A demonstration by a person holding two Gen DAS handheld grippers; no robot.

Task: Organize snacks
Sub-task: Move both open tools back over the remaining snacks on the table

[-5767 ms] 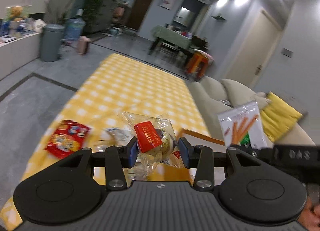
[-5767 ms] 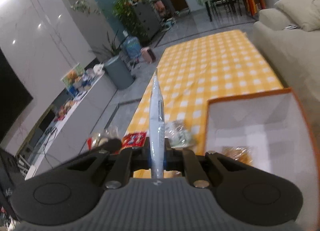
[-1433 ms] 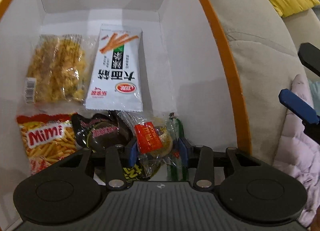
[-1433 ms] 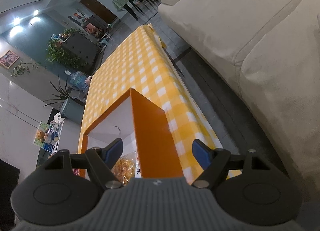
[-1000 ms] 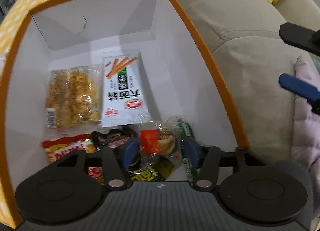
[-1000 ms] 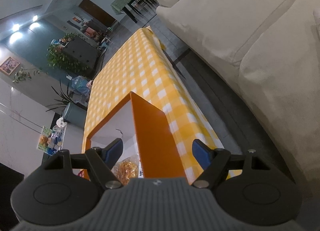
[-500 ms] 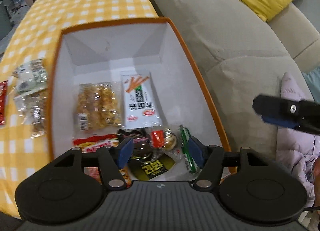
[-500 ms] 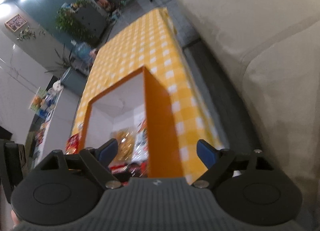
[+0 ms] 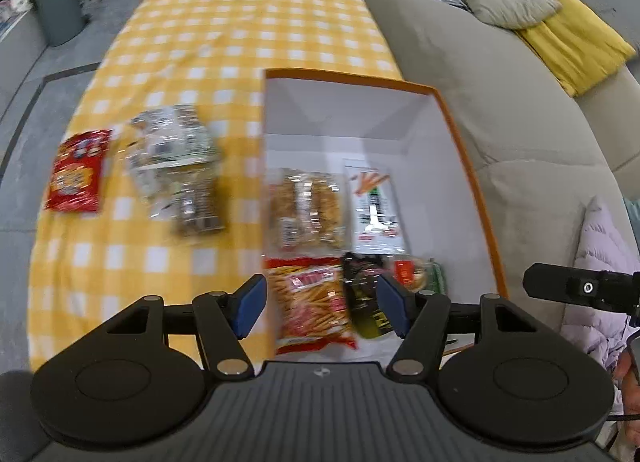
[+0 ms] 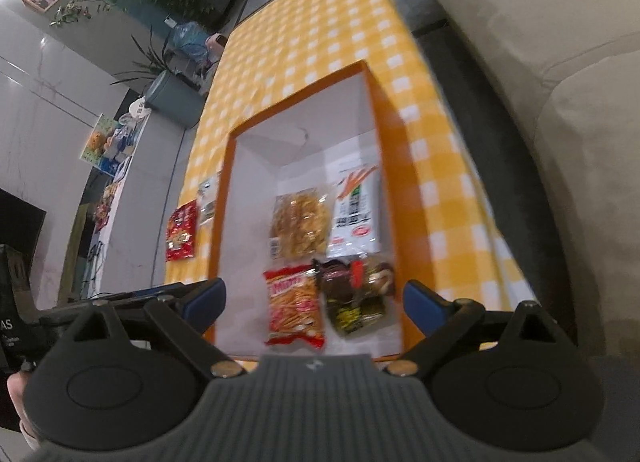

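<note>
Now, in the left wrist view your left tongs hang apart and empty at lower centre; aim them left at the clear packets and red packet on the tabletop, not the orange box. In the right wrist view your right tongs are opening, empty, above the box's snacks; keep them clear.

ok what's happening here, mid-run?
A person is sorting snacks into the orange box. Both grippers are empty: the left gripper is open above the box, the right gripper's jaws are opening. Still out on the checked tablecloth: a red packet and clear packets.
</note>
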